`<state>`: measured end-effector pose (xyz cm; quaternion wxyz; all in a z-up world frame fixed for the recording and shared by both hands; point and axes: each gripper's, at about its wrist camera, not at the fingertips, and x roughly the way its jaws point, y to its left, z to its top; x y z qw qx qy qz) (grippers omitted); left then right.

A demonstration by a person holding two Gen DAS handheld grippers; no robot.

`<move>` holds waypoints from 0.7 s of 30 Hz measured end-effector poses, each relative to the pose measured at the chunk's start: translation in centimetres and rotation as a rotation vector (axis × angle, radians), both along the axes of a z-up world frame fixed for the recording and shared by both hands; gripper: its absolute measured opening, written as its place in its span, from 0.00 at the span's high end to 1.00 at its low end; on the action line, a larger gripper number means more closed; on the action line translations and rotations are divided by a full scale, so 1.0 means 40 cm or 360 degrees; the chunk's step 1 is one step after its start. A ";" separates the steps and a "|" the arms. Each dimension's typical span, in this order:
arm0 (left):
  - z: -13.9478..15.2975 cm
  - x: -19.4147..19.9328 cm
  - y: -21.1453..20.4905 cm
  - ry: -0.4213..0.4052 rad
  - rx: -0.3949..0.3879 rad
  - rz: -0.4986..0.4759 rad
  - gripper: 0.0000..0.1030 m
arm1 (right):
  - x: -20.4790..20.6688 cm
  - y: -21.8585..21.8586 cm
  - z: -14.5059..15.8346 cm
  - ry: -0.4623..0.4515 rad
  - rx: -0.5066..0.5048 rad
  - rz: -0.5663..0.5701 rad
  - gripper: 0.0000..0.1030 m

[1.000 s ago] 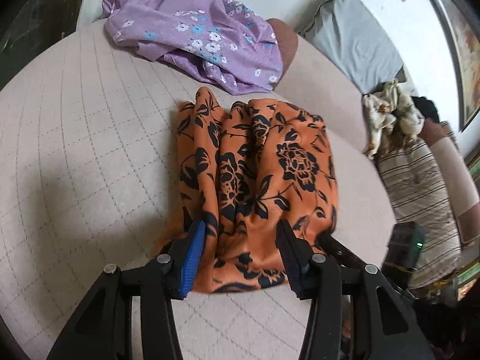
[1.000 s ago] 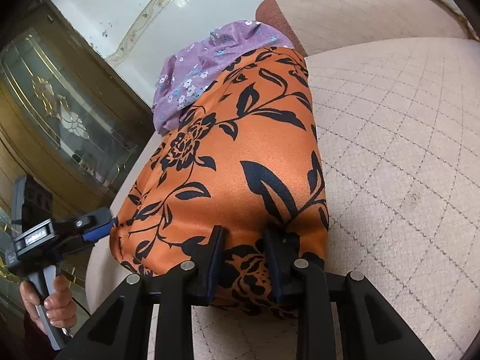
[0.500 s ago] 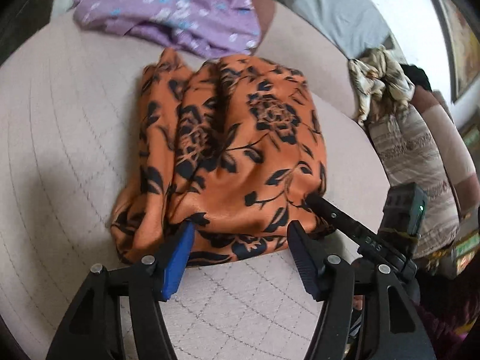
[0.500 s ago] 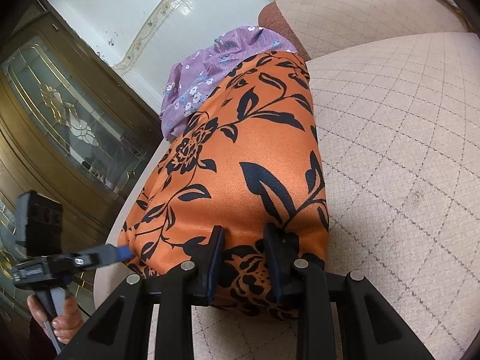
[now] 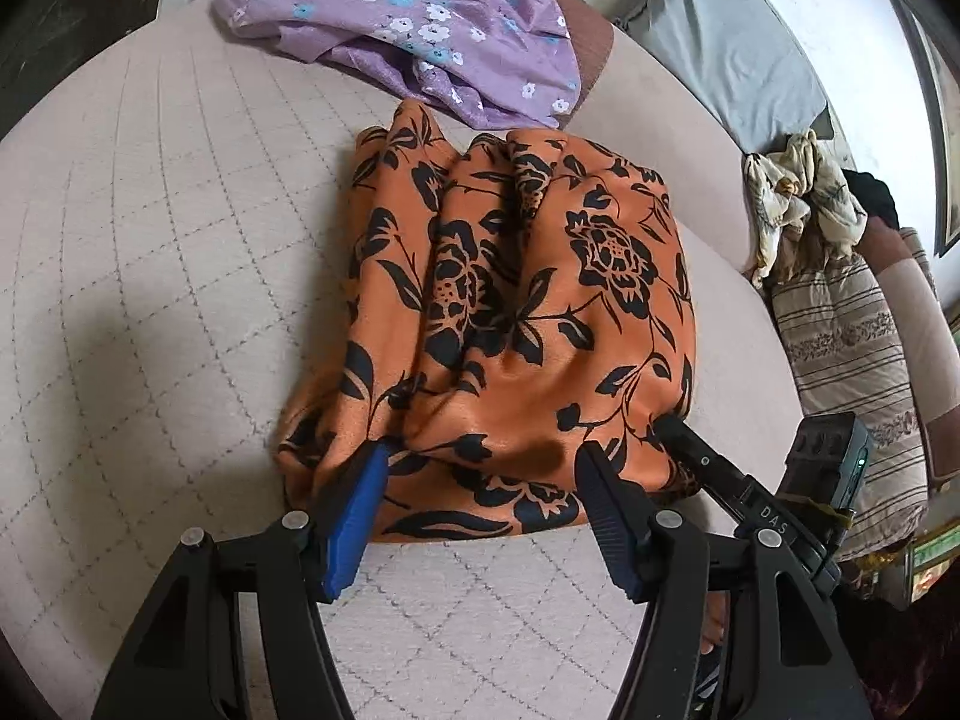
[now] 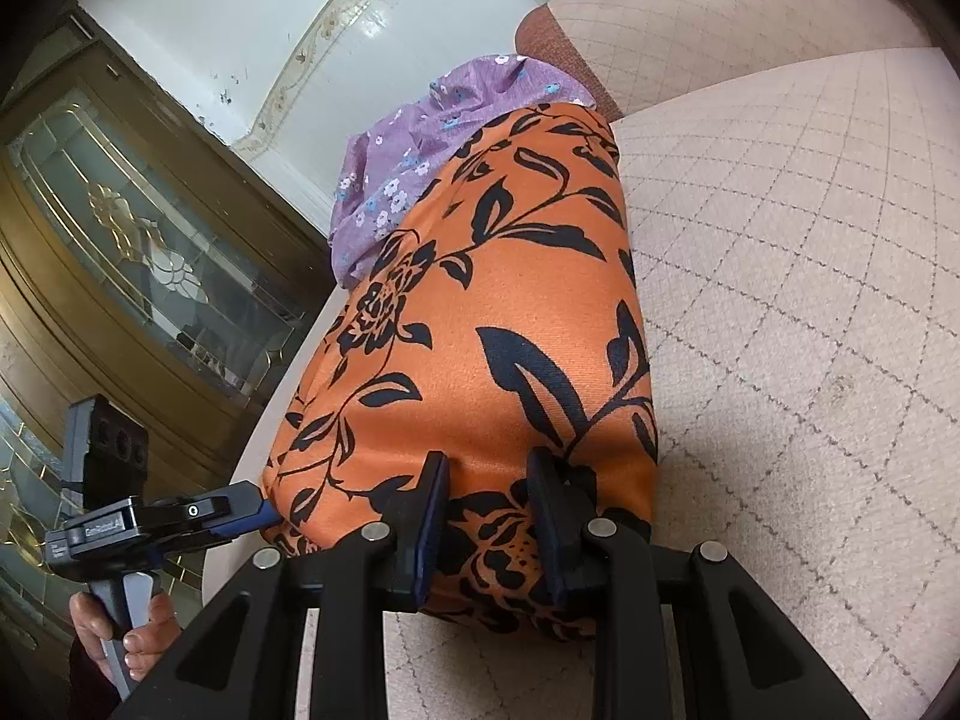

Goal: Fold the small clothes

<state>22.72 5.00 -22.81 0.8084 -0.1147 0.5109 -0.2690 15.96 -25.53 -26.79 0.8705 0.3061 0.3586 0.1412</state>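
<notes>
Orange black-floral satin garment (image 5: pixel 528 312) lies bunched on beige quilted sofa seat (image 5: pixel 180 252). Right gripper (image 6: pixel 487 516) pinches near hem; left gripper (image 5: pixel 480 480) wide apart, empty, straddling hem. Smooth wrinkles before folding.

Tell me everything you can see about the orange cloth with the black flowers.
The orange cloth is satiny, printed with black roses and leaves. It lies bunched and folded over on the quilted beige cushion, creased lengthwise on one side and smooth on the other. Its far end reaches the purple floral garment. The right hand-held gripper pinches its near edge; the left hand-held gripper stands open at its near hem, the blue fingertip against a fold.
</notes>
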 end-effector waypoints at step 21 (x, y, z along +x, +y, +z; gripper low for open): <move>0.003 0.033 -0.115 -0.0146 0.0150 0.0025 0.42 | -0.006 -0.015 -0.005 -0.0017 0.0044 0.0008 0.71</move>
